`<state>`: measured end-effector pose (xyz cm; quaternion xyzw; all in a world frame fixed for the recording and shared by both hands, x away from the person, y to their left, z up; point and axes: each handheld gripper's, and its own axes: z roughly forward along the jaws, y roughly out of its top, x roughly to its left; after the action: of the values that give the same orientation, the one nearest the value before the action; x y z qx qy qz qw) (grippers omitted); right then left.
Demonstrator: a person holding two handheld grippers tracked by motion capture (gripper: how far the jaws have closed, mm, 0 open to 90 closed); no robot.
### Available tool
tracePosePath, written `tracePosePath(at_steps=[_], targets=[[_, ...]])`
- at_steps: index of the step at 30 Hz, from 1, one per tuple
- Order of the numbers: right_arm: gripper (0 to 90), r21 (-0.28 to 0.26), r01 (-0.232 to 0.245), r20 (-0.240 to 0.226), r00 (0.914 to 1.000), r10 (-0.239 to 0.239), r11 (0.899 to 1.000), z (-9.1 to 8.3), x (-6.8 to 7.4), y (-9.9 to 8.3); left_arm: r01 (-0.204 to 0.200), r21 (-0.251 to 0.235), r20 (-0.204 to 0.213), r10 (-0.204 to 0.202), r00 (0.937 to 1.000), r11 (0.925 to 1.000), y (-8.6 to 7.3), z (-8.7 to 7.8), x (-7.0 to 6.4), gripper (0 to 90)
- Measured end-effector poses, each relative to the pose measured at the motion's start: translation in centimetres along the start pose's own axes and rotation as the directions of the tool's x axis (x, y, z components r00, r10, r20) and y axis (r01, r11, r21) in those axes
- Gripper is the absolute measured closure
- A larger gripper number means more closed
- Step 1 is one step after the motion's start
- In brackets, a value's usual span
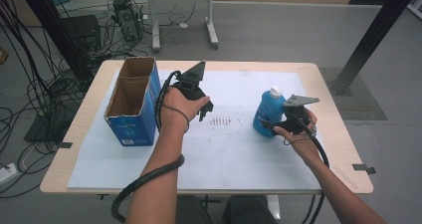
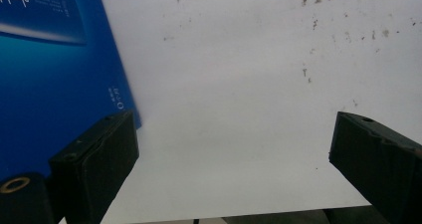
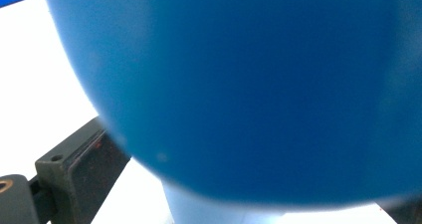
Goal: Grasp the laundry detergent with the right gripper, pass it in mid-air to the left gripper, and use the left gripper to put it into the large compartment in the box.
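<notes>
A blue bottle (image 1: 267, 113) with a white cap stands slightly tilted at the right of the white sheet (image 1: 229, 149). My right gripper (image 1: 279, 122) is at its right side, and its jaws are shut on the bottle's body. In the right gripper view the bottle (image 3: 249, 84) bulges between the jaws of my right gripper (image 3: 239, 184). My left gripper (image 1: 205, 109) hovers at mid-table, just right of an open blue carton (image 1: 132, 104). In its own view my left gripper (image 2: 234, 149) is open above bare sheet, with the carton's wall (image 2: 50, 84) at its left.
The carton has two open-topped compartments with brown insides. Faint brown specks (image 1: 224, 120) mark the sheet between the grippers. The wooden table's edge (image 1: 343, 134) lies right of the bottle. Cables, a black frame post and another table's legs stand on the floor beyond.
</notes>
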<state>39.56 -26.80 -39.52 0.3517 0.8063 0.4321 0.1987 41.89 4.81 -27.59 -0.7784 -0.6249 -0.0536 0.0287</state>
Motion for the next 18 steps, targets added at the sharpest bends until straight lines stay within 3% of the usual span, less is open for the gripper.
tracePosePath(at_steps=[18], targets=[[1.7,-0.024,0.005,-0.006,1.0000,-0.005,1.000,0.17,0.29,0.19,0.003,-0.008,0.001,-0.003,1.0000,1.0000,0.02,-0.10,-0.05,5.8]])
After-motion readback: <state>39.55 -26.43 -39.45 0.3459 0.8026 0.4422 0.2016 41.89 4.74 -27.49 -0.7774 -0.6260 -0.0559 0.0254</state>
